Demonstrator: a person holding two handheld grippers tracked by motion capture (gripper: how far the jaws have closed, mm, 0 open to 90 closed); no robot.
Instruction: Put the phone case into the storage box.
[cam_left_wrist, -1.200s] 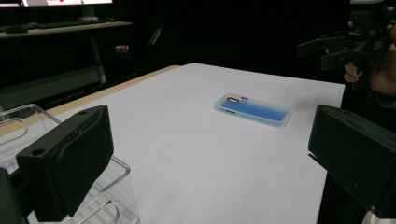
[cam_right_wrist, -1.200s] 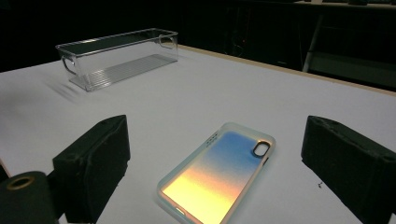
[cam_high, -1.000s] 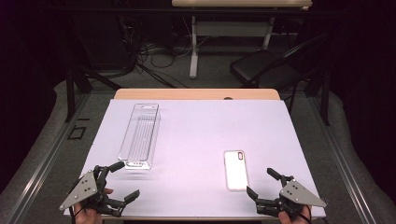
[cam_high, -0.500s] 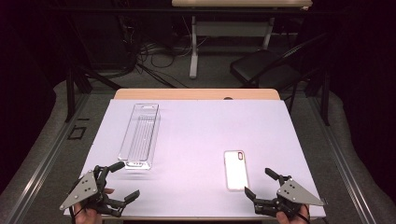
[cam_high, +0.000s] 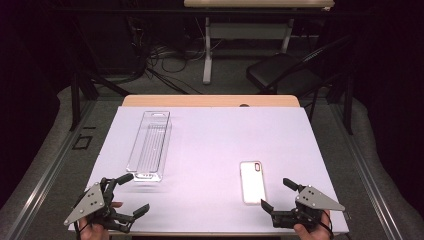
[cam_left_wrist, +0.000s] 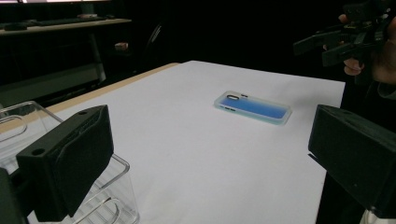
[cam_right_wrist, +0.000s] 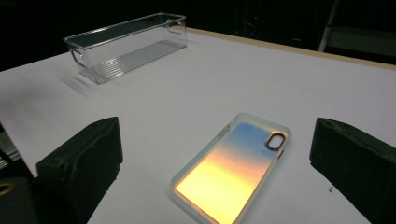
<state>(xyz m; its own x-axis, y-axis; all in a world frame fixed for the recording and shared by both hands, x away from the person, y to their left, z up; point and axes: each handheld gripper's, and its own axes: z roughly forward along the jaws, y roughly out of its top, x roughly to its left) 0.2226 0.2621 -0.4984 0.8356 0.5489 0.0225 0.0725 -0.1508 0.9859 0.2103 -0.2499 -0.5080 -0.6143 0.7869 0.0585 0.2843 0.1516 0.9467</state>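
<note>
I see the clear ribbed plastic bin (cam_high: 149, 146) empty on the white sheet (cam_high: 210, 150), glossy iridescent phone case (cam_high: 252, 181) lying flat just ahead of my right gripper (cam_high: 280, 195), jaws spread wide, left gripper (cam_high: 131, 194) gaping too, beside the bin's near end

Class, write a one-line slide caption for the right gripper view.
Open hand-held gripper poised over an iridescent phone case on the white table, clear plastic bin beyond.
</note>
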